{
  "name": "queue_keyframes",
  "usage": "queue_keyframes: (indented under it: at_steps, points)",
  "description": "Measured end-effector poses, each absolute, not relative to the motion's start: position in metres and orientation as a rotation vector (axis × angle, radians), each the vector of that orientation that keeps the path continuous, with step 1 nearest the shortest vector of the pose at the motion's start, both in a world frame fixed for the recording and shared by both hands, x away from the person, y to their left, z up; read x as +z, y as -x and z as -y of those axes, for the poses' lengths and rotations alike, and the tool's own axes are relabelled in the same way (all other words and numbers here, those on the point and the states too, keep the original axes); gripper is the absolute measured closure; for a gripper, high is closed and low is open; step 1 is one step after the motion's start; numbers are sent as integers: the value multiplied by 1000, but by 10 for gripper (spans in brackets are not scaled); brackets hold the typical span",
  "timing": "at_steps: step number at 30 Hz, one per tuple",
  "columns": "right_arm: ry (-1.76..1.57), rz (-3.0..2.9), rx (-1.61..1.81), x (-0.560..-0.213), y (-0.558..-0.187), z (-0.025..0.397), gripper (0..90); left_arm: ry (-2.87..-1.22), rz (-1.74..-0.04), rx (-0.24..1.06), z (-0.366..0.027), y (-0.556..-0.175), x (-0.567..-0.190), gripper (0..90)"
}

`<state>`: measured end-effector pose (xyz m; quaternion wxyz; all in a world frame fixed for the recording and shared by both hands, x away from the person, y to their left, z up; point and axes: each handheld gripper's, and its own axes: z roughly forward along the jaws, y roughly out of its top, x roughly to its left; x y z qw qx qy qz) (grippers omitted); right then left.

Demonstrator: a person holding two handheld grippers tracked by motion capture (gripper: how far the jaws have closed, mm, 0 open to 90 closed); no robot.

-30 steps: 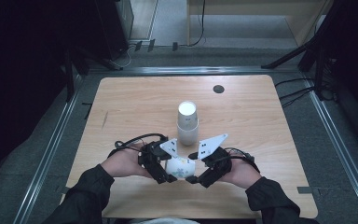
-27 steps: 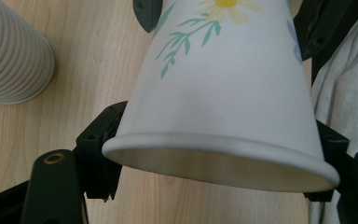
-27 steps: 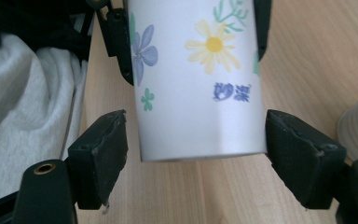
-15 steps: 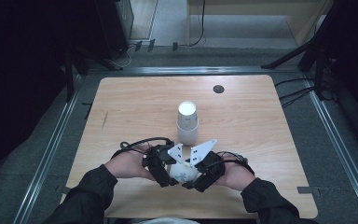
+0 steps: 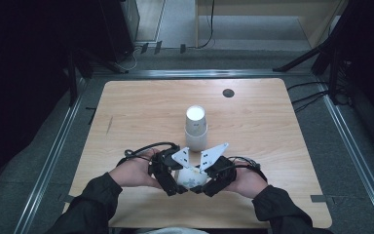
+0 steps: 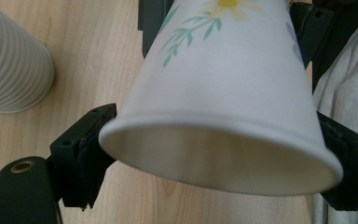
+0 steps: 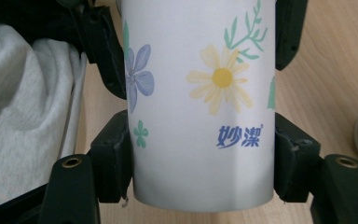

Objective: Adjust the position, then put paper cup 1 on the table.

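Observation:
A white paper cup [image 5: 191,178] printed with flowers lies on its side just above the table's front edge, held from both ends. My left gripper [image 5: 169,176] is shut on it at the open rim; in the left gripper view [image 6: 214,161] the cup [image 6: 223,79] has its mouth toward the camera. My right gripper [image 5: 213,179] grips the same cup lower on its body, near the base. The right gripper view [image 7: 205,161] has the cup [image 7: 200,70] wedged between both jaws, blue lettering facing me. Each gripper view also catches the other gripper's jaws farther along the cup.
An upside-down stack of ribbed white cups [image 5: 196,127] stands mid-table just beyond the grippers, and its side appears as ribbed cups [image 6: 9,60] in the left gripper view. A dark round hole [image 5: 228,92] sits near the far edge. A grey sleeve [image 7: 28,116] lies close by.
The two grippers have drawn slightly closer together over the last second, with the flowered cup staying clamped between them. The ribbed stack has not moved.

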<state>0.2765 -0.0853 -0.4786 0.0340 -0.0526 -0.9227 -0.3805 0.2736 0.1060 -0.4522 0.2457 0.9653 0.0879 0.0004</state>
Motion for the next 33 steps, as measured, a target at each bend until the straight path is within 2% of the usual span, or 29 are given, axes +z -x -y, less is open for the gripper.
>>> queue_keyframes:
  at_steps: [12, 33]
  points:
    - [242, 2792, -1295, -466, -285, 106, 338, -2451, -330, -31, -128, -282, -442, 128]
    - [208, 2647, -1440, -455, -288, 112, 338, -2290, -396, -62, -139, -273, -436, 130]
